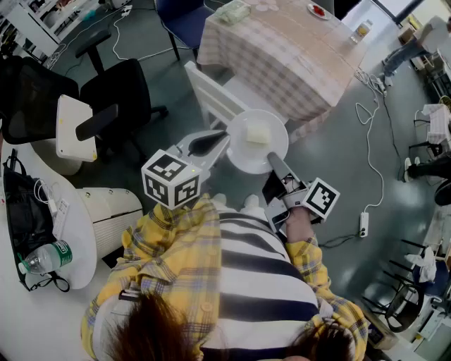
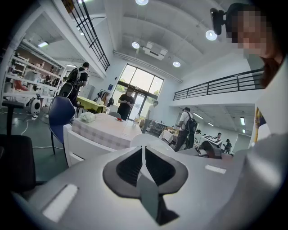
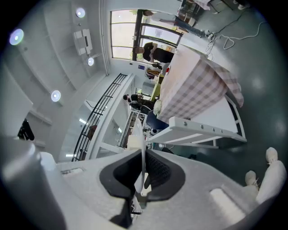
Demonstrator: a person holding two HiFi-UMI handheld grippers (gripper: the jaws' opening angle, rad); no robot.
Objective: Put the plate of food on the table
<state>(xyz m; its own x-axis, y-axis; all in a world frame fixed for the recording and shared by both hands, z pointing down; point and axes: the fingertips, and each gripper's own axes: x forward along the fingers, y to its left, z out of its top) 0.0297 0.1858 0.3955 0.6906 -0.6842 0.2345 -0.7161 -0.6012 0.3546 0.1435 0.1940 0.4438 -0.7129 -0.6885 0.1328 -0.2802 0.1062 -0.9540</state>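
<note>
A white plate [image 1: 257, 141] with a pale yellow block of food [image 1: 258, 133] hangs in the air in front of me, above a white chair [image 1: 218, 99]. My left gripper [image 1: 227, 134] is shut on the plate's left rim, and my right gripper [image 1: 270, 156] is shut on its near right rim. In the left gripper view the plate [image 2: 150, 140] shows as a thin edge between the closed jaws of the left gripper [image 2: 143, 152]. The right gripper [image 3: 143, 157] also pinches the plate edge-on [image 3: 143, 130], with the food [image 3: 135, 142] beside it. The table with a checked cloth [image 1: 282, 49] stands beyond the chair.
On the table are a pale bundle [image 1: 232, 11], a small red dish [image 1: 318, 10] and a bottle [image 1: 362, 29]. Black office chairs [image 1: 120, 92] stand left, a blue chair [image 1: 187, 17] behind the table. A water bottle [image 1: 46, 257] lies on a round white side table. Cables and a power strip [image 1: 363, 224] cross the floor.
</note>
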